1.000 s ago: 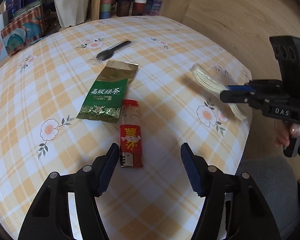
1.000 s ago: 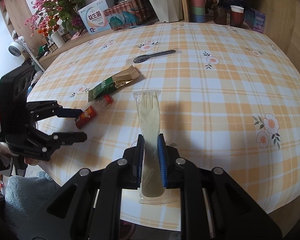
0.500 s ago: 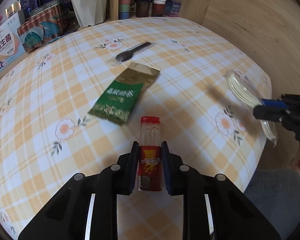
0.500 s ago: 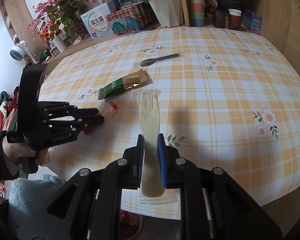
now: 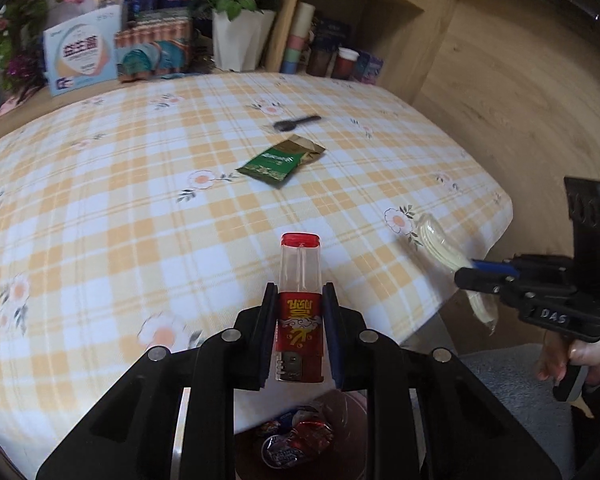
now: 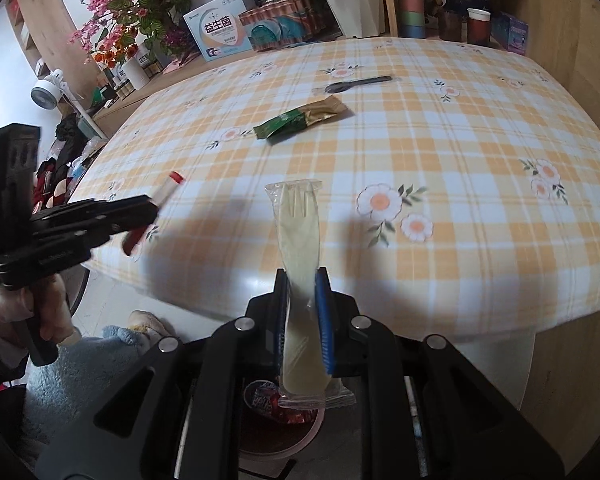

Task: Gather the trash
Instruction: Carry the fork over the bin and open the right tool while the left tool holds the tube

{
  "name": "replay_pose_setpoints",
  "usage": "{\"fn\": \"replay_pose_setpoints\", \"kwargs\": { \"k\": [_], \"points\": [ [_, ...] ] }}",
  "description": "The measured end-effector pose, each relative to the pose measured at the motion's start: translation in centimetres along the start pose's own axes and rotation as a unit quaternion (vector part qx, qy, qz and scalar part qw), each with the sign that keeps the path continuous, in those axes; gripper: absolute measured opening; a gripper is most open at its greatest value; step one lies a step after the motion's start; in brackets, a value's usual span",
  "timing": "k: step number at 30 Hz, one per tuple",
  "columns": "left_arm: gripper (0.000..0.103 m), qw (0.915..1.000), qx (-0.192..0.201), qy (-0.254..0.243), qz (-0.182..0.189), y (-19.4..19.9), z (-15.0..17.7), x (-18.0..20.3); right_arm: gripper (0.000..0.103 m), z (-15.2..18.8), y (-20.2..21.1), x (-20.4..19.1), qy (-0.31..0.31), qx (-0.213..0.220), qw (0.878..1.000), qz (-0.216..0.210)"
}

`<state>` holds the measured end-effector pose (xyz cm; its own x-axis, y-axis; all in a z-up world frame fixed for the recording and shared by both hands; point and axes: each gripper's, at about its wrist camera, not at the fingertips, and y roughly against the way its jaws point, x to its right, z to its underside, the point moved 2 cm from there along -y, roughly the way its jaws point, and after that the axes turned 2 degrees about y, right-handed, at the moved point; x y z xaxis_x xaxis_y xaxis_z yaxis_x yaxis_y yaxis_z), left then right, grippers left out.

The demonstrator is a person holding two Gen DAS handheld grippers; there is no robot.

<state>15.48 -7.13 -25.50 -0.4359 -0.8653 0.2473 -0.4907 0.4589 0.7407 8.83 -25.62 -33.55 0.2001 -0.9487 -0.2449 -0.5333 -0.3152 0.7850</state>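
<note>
The left gripper [image 5: 299, 322] is clamped on the red-capped tube [image 5: 300, 300] and the right gripper [image 6: 302, 312] on the wrapped fork [image 6: 300, 240], both past the table's near edge above the bin [image 6: 300, 436]; releasing early could miss it; green packet [image 5: 282, 161] and black spoon [image 5: 296, 123] remain mid-table, unobstructed.
</note>
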Motion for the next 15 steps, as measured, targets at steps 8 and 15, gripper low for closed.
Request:
{"fn": "replay_pose_setpoints", "kwargs": {
  "k": [8, 15],
  "points": [
    [0.022, 0.9972, 0.059, 0.034, -0.031, 8.1, 3.6, -0.4, 0.018, 3.5, 0.8, -3.0, 0.005, -0.021, 1.000, -0.002],
    [0.022, 0.9935, 0.085, 0.064, -0.040, 11.9, 6.8, -1.2, 0.018, 7.7, -2.0, -6.3, 0.039, -0.085, 0.996, -0.005]
  ]
}}
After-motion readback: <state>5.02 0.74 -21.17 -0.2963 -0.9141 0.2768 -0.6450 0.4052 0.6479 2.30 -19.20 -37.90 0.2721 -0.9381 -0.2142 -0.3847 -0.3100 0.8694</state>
